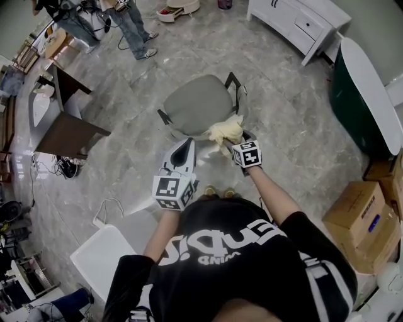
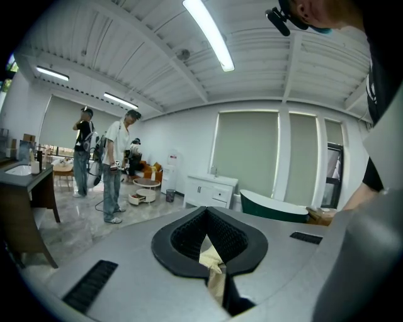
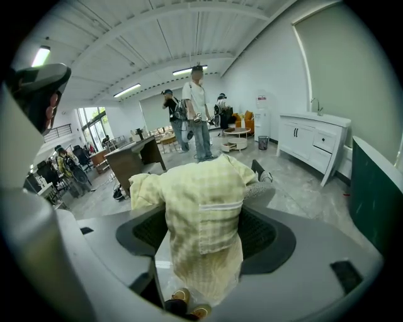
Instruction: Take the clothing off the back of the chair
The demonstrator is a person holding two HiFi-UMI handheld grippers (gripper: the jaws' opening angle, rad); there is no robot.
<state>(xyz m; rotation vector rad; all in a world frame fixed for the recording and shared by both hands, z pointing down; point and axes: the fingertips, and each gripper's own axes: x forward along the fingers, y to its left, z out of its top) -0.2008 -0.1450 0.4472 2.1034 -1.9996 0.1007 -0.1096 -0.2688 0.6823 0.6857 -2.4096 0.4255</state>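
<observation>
Floor: glossy grey marbled tile
Ceiling: white ribbed panels on beams, long tube lights lit
Walls: plain white
Windows: tall, with pale roller blinds drawn down
Far edge of the floor: white cabinet with drawers and doors; low round table left of it
Right edge of the floor: dark green bathtub with a white rim; cardboard boxes nearer
Left edge of the floor: dark brown desk
</observation>
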